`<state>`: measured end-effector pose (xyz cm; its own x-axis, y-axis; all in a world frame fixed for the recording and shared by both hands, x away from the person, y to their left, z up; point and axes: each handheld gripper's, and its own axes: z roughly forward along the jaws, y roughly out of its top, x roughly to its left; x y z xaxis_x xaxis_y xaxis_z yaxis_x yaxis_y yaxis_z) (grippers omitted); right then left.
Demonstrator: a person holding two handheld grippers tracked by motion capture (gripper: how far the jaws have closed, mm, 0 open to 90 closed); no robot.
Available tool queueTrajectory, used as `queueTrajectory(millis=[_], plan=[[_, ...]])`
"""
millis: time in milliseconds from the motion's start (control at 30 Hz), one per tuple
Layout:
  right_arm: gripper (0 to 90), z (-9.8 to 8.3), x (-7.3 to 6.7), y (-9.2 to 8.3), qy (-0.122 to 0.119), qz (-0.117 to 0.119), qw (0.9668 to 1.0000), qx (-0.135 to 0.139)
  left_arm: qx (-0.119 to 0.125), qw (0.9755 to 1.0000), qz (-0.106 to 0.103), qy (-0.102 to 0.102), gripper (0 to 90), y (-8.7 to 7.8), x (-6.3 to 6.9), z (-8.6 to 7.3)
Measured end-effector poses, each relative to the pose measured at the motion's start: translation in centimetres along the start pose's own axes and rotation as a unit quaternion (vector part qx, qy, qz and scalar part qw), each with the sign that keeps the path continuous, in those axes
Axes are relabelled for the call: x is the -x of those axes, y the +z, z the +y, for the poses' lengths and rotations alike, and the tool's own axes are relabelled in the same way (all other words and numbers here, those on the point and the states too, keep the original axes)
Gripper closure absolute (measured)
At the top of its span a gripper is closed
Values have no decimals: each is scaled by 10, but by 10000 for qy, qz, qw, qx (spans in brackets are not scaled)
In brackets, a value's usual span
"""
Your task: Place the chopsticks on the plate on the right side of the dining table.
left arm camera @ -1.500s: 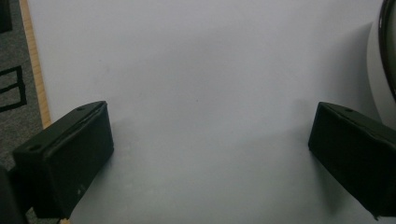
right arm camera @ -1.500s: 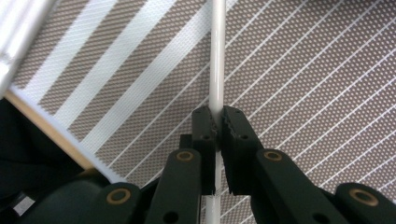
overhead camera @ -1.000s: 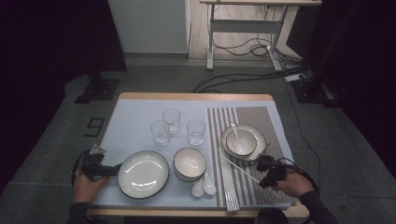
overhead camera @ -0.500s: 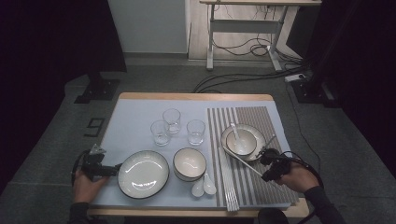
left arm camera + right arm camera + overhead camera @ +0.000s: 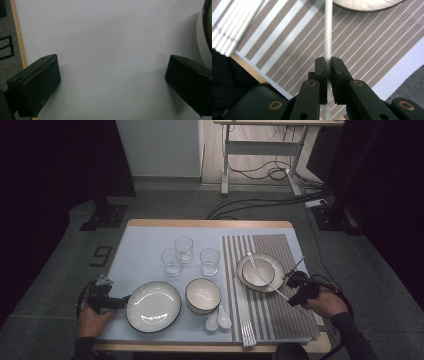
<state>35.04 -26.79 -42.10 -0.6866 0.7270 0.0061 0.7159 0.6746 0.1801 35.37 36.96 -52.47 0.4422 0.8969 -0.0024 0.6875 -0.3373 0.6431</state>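
My right tool (image 5: 327, 65) is pinching a white chopstick (image 5: 327, 30) above the striped mat (image 5: 287, 317) near the counter's right edge; its far end reaches over the plate (image 5: 278, 281). My left tool (image 5: 112, 82), spread wide, rests beside the big plate (image 5: 153, 306).

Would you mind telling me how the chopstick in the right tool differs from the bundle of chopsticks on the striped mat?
The single white chopstick is clamped in the shut right tool and slants toward the bowl; the white chopstick bundle lies flat and ungripped at the striped mat's left edge. One is alone, the others grouped. Both are white and slim.
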Motion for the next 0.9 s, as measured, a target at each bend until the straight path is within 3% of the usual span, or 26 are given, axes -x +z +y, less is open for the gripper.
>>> queueTrajectory(millis=[900], plan=[[840,9,42,2,658,-223,9976,-46,-2,10000,-1,2,0,0,0,0]])
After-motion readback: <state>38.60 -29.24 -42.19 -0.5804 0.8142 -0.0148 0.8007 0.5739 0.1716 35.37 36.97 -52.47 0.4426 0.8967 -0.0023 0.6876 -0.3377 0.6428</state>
